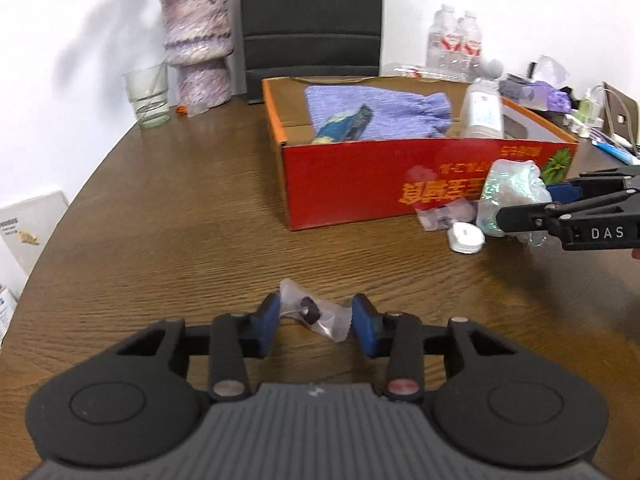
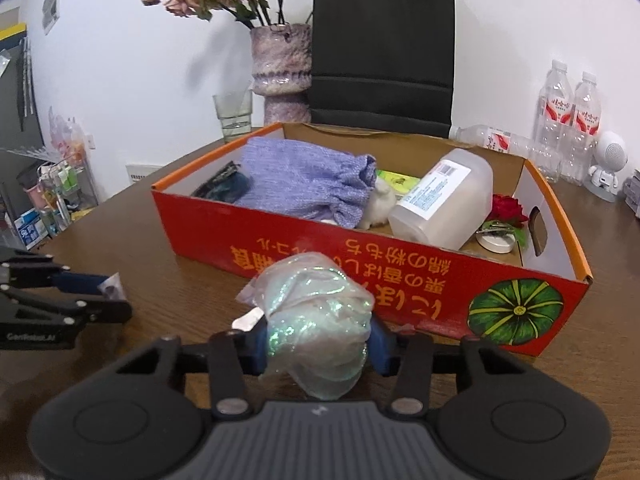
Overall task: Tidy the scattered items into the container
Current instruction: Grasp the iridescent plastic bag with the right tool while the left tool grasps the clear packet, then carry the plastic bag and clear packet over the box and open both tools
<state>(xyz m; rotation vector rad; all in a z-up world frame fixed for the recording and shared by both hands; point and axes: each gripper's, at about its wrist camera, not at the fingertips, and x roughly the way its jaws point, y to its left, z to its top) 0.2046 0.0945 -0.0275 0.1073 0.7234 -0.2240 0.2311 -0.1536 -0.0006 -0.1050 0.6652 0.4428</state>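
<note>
Left gripper (image 1: 313, 318): blue pads flank a crinkled clear packet (image 1: 316, 316) lying on the wood-grain table (image 1: 168, 220); whether the pads clamp it cannot be told. Centre: red cardboard box (image 2: 360, 272), open-topped, holding a ribbed lilac knit pouch (image 2: 304, 180), a translucent plastic jug (image 2: 444, 200) on its side and a red rose (image 2: 506, 208). Right gripper (image 2: 320, 344): clenched on an iridescent, crumpled film bag (image 2: 320, 320), just before the box's front wall. A white round disc (image 1: 466, 238) lies near it.
</note>
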